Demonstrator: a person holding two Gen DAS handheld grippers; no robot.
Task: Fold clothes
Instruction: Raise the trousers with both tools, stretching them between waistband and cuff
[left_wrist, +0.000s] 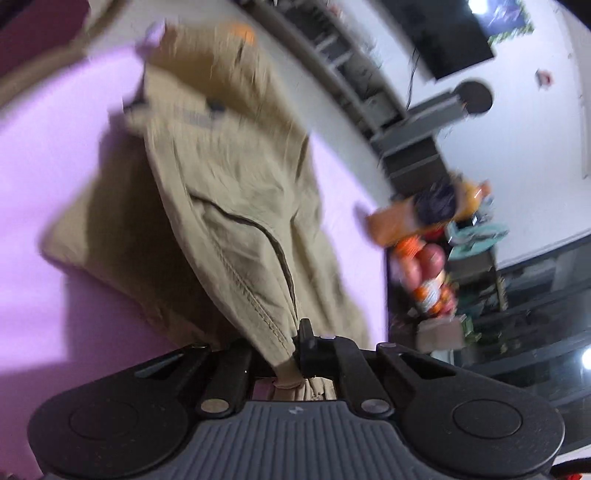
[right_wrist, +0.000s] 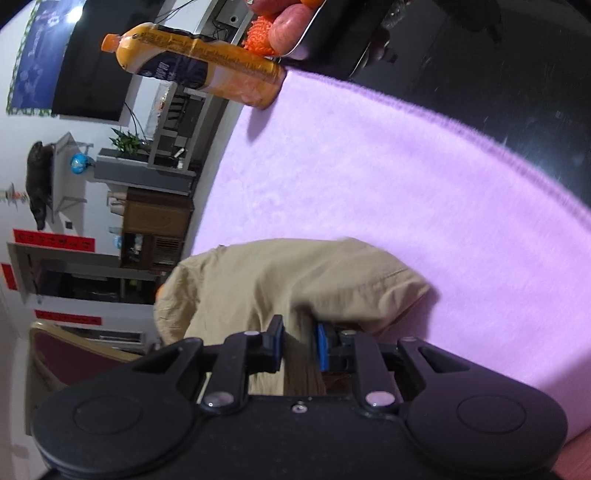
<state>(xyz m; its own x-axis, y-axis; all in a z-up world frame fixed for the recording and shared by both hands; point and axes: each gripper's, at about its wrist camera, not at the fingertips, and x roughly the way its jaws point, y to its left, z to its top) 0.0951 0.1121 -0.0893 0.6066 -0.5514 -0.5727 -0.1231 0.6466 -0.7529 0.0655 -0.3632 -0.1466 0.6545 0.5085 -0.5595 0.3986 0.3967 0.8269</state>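
A pair of khaki trousers (left_wrist: 229, 192) lies partly on a lilac cloth (left_wrist: 44, 155) that covers the table. In the left wrist view my left gripper (left_wrist: 293, 354) is shut on a bunched edge of the khaki fabric, which rises taut from the table toward the jaws. A stitched seam and a pocket opening show on the raised part. In the right wrist view my right gripper (right_wrist: 298, 343) is shut on a fold of the same khaki trousers (right_wrist: 280, 277), its blue pads (right_wrist: 320, 345) pressed against the cloth.
An orange juice bottle (right_wrist: 195, 62) stands at the far corner of the lilac cloth (right_wrist: 369, 177), beside a tray of fruit (right_wrist: 288, 29). A dark tabletop (right_wrist: 498, 74) borders the cloth. Shelves, a wall screen and a chair back (right_wrist: 62, 354) lie beyond the table.
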